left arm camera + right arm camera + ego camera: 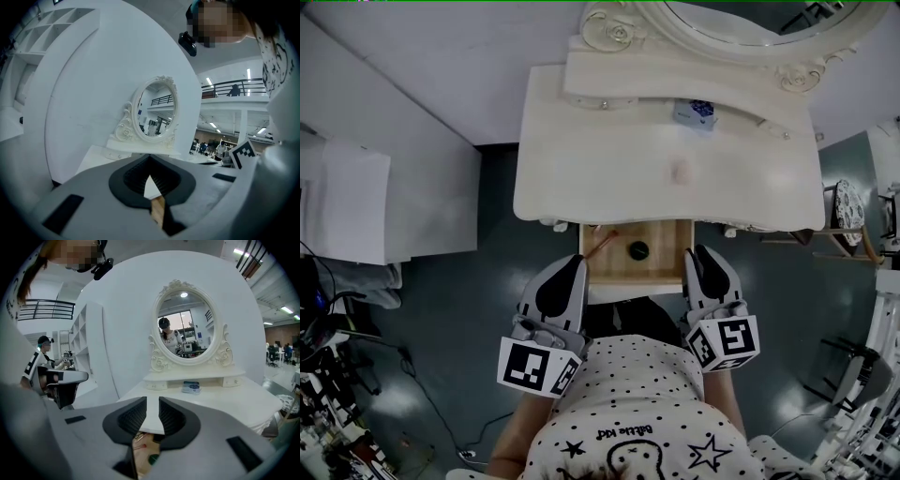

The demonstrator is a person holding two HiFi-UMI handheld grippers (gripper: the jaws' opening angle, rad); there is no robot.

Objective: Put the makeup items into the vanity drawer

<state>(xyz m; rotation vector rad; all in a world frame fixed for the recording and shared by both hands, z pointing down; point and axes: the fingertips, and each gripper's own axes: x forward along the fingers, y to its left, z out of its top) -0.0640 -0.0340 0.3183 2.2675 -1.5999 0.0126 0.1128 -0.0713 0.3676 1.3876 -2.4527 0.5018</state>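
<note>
Bench (581, 169) carries a box (695, 113) and pink item (680, 172) yet to stow; open drawer (664, 269) holds two. Left gripper (575, 265) has fingers pressed together; right gripper (701, 255) has them parted, empty.

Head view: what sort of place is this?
Likely a mock bedroom corner staged inside a big open hall: white vanity with oval mirror and open drawer, while the left gripper view shows a mezzanine railing and ceiling lights.

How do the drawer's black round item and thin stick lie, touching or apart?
Apart: head view shows bare drawer floor between the black round item and thin stick.
</note>
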